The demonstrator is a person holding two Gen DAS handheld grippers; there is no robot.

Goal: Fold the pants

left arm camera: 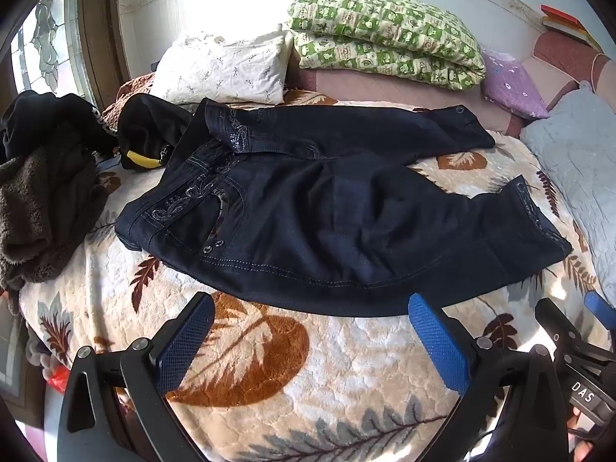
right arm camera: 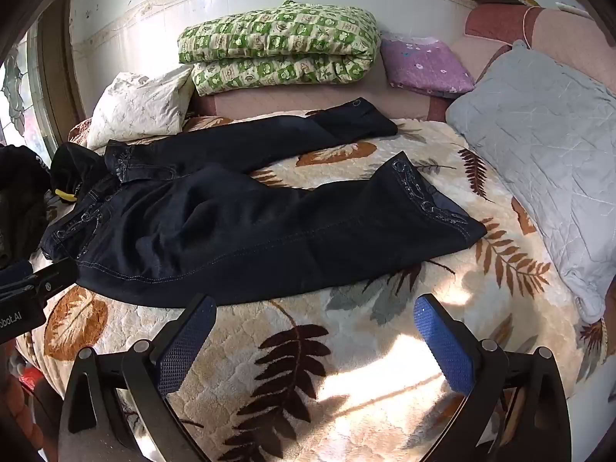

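Across the middle of the leaf-patterned blanket (left arm camera: 346,365) lie the dark pants (left arm camera: 308,223), spread flat and unfolded, waistband toward the bed's left edge, both legs running to the right. At that left edge a heap of dark clothes (left arm camera: 42,177) crowds the waistband, and a black garment with a yellow patch (left arm camera: 142,142) touches it.

Beyond the waist, along the far edge, sit a white pillow (left arm camera: 227,69), then a folded green quilt (left arm camera: 385,38) and a purple cushion (left arm camera: 512,84). The far leg lies near that row; the near leg splays toward the front, with bare blanket showing between the two hems.

Just short of the near leg's lower seam hovers the left gripper (left arm camera: 310,342), its blue pads spread wide and holding nothing. A strip of bare blanket lies under it.

Further right hangs the right gripper (right arm camera: 313,342), likewise released, fingers apart and empty, a little back from the seam below the near leg's hem (right arm camera: 435,208). Open blanket stretches ahead of it and to its right, up to a grey pillow (right arm camera: 546,154) lining the right edge, near the embroidered hem but not touching it.
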